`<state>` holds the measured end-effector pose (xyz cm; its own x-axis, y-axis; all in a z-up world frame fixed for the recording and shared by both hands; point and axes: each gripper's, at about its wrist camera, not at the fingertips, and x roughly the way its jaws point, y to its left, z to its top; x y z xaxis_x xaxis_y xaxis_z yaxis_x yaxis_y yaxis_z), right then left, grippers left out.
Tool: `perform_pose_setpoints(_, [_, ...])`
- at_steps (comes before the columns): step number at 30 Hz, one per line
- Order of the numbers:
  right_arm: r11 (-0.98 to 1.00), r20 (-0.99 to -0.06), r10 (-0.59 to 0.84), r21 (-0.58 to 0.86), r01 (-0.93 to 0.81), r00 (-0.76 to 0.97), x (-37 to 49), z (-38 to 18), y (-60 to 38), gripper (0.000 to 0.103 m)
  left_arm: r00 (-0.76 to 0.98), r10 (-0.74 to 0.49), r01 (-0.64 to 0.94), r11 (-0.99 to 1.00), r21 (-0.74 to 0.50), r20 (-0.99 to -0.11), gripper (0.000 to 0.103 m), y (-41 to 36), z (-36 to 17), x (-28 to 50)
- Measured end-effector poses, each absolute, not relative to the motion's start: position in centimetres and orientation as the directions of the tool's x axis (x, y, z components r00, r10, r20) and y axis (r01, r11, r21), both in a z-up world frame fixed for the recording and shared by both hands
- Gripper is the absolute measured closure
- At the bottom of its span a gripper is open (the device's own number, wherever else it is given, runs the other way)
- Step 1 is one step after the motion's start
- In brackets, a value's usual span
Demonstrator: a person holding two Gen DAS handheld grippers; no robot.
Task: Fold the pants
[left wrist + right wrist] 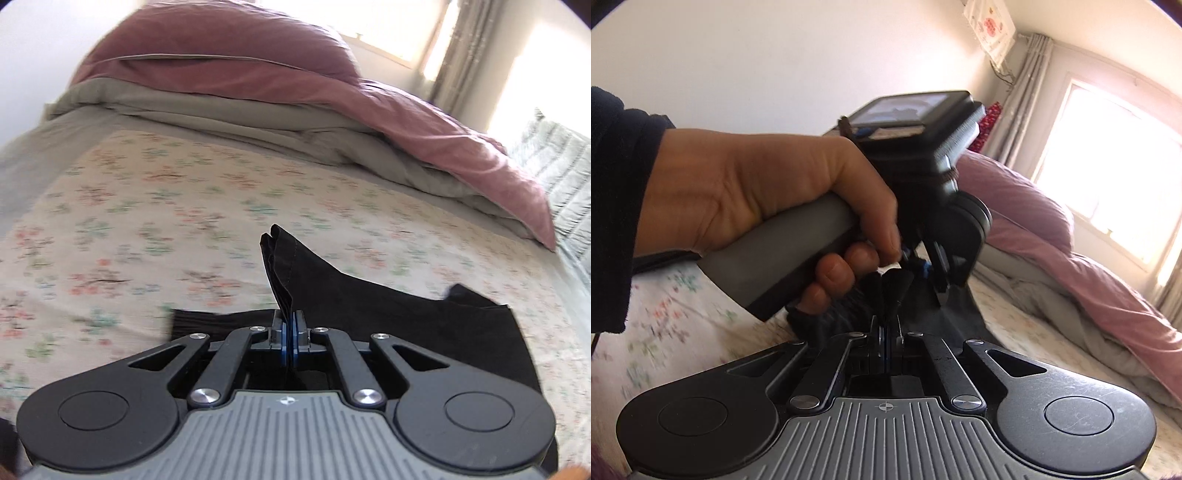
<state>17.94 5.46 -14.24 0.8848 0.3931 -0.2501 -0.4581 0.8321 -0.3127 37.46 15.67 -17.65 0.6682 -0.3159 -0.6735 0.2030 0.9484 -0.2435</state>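
Note:
Black pants [388, 306] lie on a floral bed sheet [147, 221]. My left gripper [290, 325] is shut on a bunched fold of the pants, which sticks up above the fingers. In the right wrist view my right gripper [886, 332] is shut on another bunched edge of the black pants [890, 291]. The person's hand [757, 192] holding the left gripper's grey handle sits just ahead of it, and dark fabric spreads below.
A pink duvet [295, 81] and a grey blanket [221, 110] are piled at the far side of the bed. A window [1108, 173] with curtains is at the right. The floral sheet extends left and forward.

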Motion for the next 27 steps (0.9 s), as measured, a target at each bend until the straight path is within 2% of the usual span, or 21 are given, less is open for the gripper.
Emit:
perform_pose_setpoints(7, [0.82, -0.333, 0.473, -0.173, -0.546, 0.816, 19.9, -16.9, 9.0, 0.103, 0.634, -0.306, 0.172, 0.951, -0.256, -0.71, 0.089, 18.0, -19.7, 38.0])
perform_pose_setpoints(14, [0.817, -0.384, 0.475, -0.141, -0.558, 0.792, 20.6, -18.4, 9.6, 0.1, 0.63, -0.293, 0.169, 0.956, -0.241, -0.719, 0.085, 18.3, -20.1, 38.3])
perform_pose_setpoints(15, [0.81, -0.395, 0.484, -0.135, -0.57, 0.781, 20.7, -18.3, 9.4, 0.095, 0.629, -0.289, 0.166, 0.957, -0.238, -0.722, 0.082, 18.3, -20.0, 38.3])
perform_pose_setpoints(17, [0.786, -0.416, 0.508, -0.135, -0.603, 0.754, 20.6, -18.3, 9.2, 0.094, 0.633, -0.254, 0.146, 0.967, -0.21, -0.732, 0.076, 18.6, -20.0, 38.4])
perform_pose_setpoints(20, [0.758, -0.438, 0.553, -0.09, -0.646, 0.709, 20.0, -17.1, 8.1, 0.085, 0.644, -0.148, 0.055, 0.988, -0.147, -0.75, 0.076, 19.7, -19.4, 38.4])
perform_pose_setpoints(22, [0.736, -0.468, 0.586, -0.035, -0.676, 0.661, 19.7, -16.0, 6.7, 0.072, 0.639, -0.105, -0.022, 0.988, -0.154, -0.762, 0.076, 20.5, -18.9, 38.4])
perform_pose_setpoints(23, [0.724, -0.487, 0.59, -0.034, -0.689, 0.644, 19.5, -15.5, 6.1, 0.054, 0.65, -0.095, -0.041, 0.986, -0.16, -0.754, 0.076, 20.5, -18.4, 38.1])
perform_pose_setpoints(24, [0.712, -0.506, 0.585, -0.053, -0.7, 0.634, 18.9, -15.1, 5.6, 0.043, 0.667, -0.104, -0.029, 0.986, -0.165, -0.738, 0.076, 20.1, -17.8, 37.6])
perform_pose_setpoints(27, [0.656, -0.531, 0.561, -0.184, -0.732, 0.636, 16.6, -13.6, 3.2, 0.044, 0.705, -0.184, 0.06, 0.978, -0.2, -0.685, 0.075, 17.4, -15.6, 36.2])
